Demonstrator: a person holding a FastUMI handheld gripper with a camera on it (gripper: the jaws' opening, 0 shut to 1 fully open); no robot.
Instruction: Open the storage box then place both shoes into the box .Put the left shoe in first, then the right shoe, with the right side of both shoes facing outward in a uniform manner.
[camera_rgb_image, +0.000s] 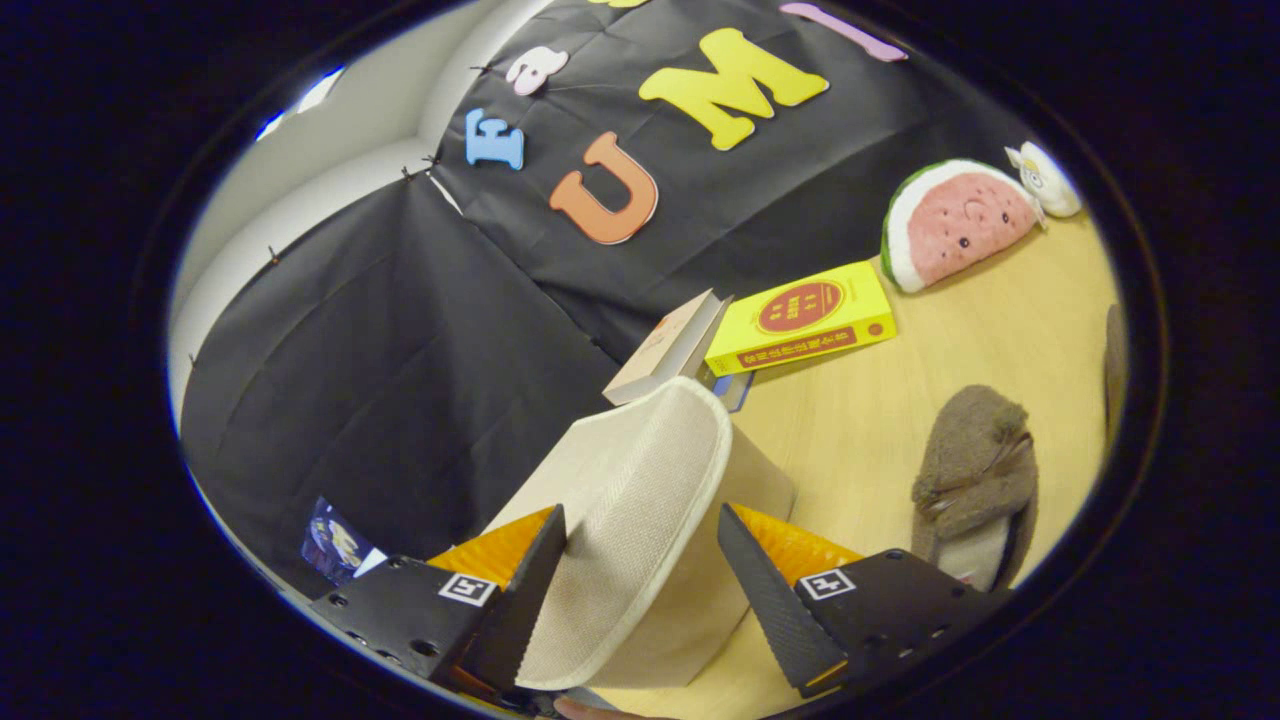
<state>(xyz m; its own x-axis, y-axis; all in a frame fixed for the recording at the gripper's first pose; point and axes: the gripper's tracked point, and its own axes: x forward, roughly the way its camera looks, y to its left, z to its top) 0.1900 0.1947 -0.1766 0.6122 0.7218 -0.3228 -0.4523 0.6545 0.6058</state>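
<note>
- We see the gripper (640, 590) at the bottom centre of the frame, its two fingers spread with a wide gap between them.
- A pale slipper (625, 520) stands between the fingers, its woven sole facing us and its rounded end reaching up toward the middle of the frame.
- The left finger (525, 600) lies against the slipper's edge; the right finger (765, 600) looks slightly apart from it, so we cannot tell whether the gripper is clamped on the shoe.
- Just behind the slipper we see a beige wall, perhaps the storage box (755, 470), but it is mostly covered.
- The second shoe, a fuzzy brown slipper (975, 480), lies on the wooden table (850, 420) at the right of the frame, beyond the right finger and well apart from the first.
- In the upper middle right we see a yellow book (805, 318) lying flat, with a paler book (665, 350) leaning just beside it.
- A watermelon-shaped plush (955, 222) rests against the black cloth wall (400, 350) at the upper right, with a small white toy (1045, 180) touching it.
</note>
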